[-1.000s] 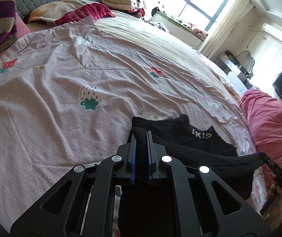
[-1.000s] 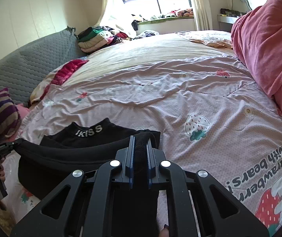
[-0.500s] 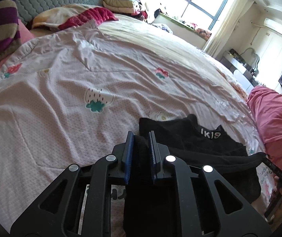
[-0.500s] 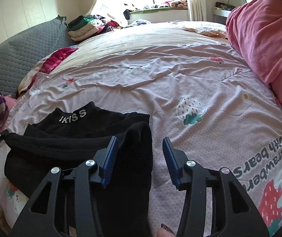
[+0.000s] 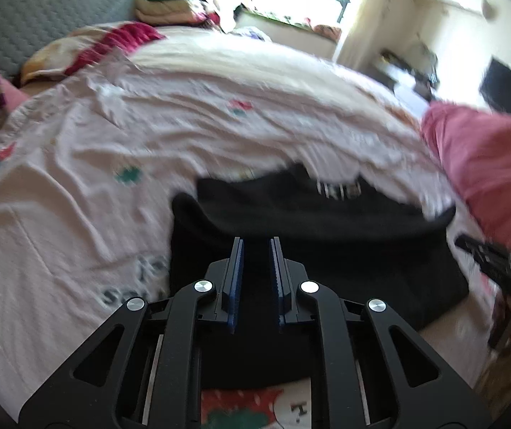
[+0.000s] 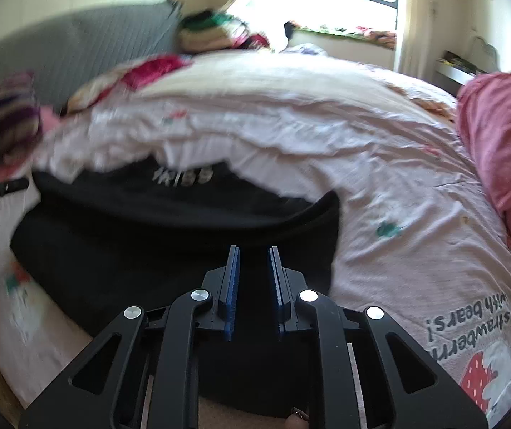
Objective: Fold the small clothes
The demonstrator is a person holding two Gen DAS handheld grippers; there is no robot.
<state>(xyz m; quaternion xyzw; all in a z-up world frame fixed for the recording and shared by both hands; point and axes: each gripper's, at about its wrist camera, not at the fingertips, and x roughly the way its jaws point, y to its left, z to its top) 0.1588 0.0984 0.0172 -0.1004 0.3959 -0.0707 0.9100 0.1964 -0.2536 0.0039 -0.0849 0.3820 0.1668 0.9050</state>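
Left gripper: pitched down, jaws parallel with a narrow gap between the blue pads, black garment filling that gap; whether the pads actually press on it can't be read from this view. Right gripper: same downward pitch, jaws have just been closing, now near-parallel with a similar narrow gap and black cloth between them; grip likewise unclear. Both views motion-blurred. A fingertip shows under the right gripper's body. In the left view the right gripper's black tip sits at far right, edge-on.
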